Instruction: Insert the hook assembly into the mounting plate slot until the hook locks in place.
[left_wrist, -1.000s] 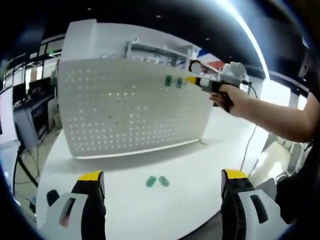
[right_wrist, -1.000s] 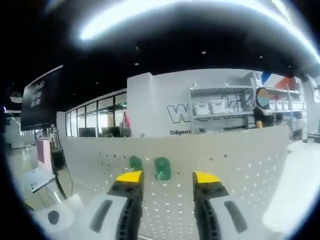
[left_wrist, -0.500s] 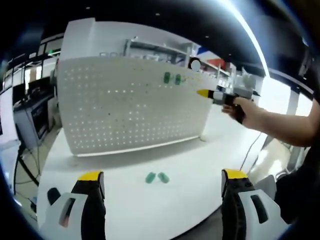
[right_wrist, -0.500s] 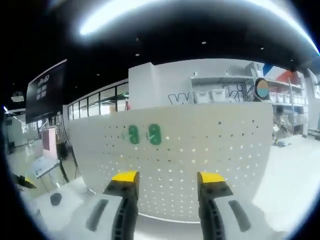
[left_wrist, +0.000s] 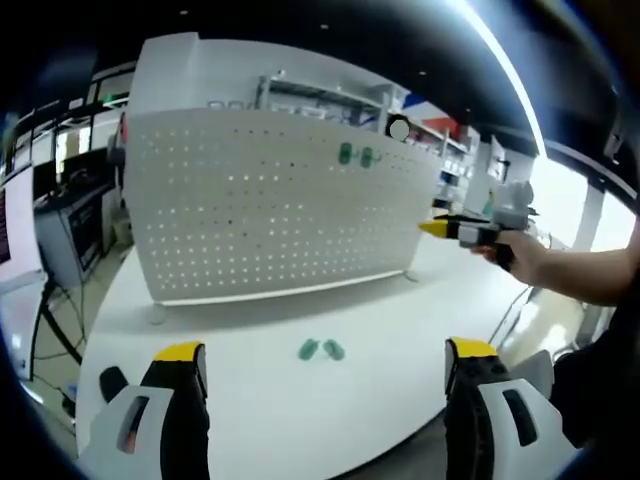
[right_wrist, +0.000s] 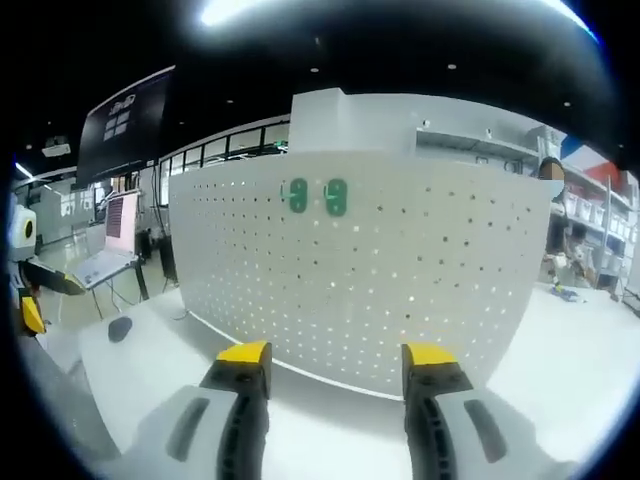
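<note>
2 green hooks (right_wrist: 316, 196) sit high on the pegboard (right_wrist: 400, 280); 2 more hooks (left_wrist: 321, 349) lie on the table (left_wrist: 380, 400). Left gripper (left_wrist: 325, 360) and right gripper (right_wrist: 333, 358) both open, empty. Risk: a loose hook skids off when grabbed.

Pegboard upright on the table, hooks on it and before it.

The pegboard (left_wrist: 270, 205) stands on the table (left_wrist: 300, 400), two hooks (left_wrist: 356, 156) side by side near its top edge. Two more hooks (left_wrist: 320, 349) lie together on the table in front of it. Shelving (left_wrist: 320, 98) stands behind. The right gripper (left_wrist: 440, 229) hangs off the board's right end.
</note>
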